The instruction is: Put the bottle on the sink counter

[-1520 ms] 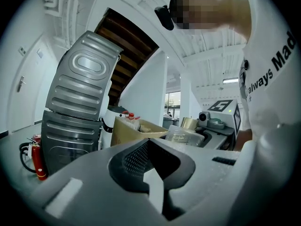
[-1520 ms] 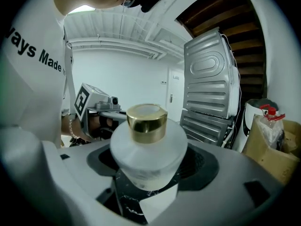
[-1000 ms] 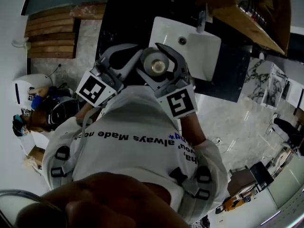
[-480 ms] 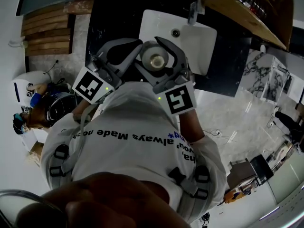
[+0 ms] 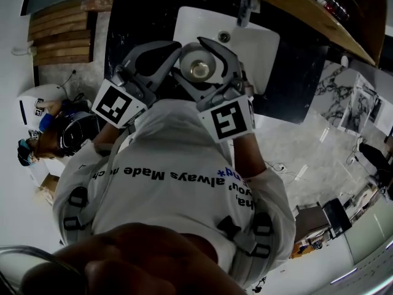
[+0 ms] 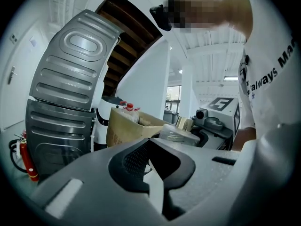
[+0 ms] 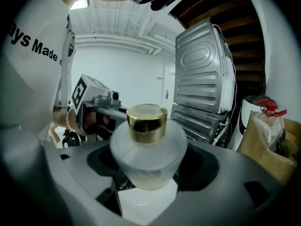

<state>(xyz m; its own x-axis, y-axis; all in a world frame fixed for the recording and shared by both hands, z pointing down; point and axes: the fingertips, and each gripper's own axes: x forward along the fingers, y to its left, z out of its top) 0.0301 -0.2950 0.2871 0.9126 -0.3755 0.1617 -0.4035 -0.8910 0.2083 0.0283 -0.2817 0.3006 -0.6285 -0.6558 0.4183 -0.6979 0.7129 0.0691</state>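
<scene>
My right gripper [image 5: 198,57] clamps the bottle [image 7: 148,145] upright, left gripper [image 6: 155,173] closed on nothing; I should lower it level onto the counter [image 5: 141,17] beside the basin [image 5: 261,51].

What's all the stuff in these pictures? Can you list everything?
bottle: one, frosted with a gold cap, between the right gripper's jaws
sink: one, white, set in the counter
counter: one, black, around the sink
faucet: one, silvery, at the sink's far edge
wooden slats: one stack, brown, left of the counter
metal appliance: one, grey, ribbed, in the background
cardboard box: one, brown, beside the appliance
fire extinguisher: one, red, low beside the appliance
T-shirt: one, white, on the person
left gripper: one, grey, shut, empty
right gripper: one, grey, shut on the bottle
</scene>
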